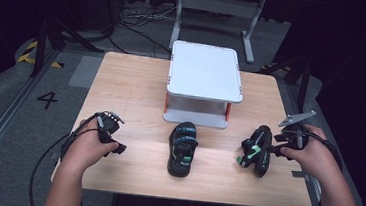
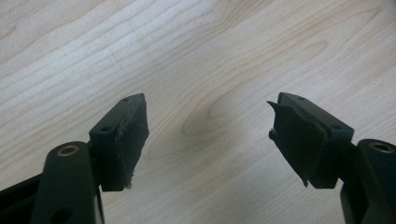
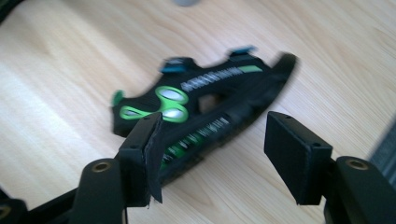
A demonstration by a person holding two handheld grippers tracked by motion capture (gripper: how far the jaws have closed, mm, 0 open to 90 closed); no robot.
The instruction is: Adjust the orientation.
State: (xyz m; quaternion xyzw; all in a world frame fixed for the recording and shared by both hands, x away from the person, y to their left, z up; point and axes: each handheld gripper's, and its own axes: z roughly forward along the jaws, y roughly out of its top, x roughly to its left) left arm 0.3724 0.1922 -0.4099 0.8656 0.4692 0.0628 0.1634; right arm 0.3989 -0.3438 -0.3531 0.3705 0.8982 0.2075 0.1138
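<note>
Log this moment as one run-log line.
left gripper: open, over bare table | right gripper: open at right sandal | middle sandal: untouched

Your right gripper (image 3: 212, 140) has its two black jaws spread apart over the wooden table (image 3: 60, 84). A black sandal (image 3: 210, 100) with green and blue trim lies tipped on its side, blurred; your left-hand jaw overlaps its sole edge.

the table (image 1: 137, 84) is showing pale matt wood grain; the sandals (image 1: 183, 148) are looking like black rubbery plastic with glossy green trim; the shelf (image 1: 205, 70) is appearing smooth white.
</note>
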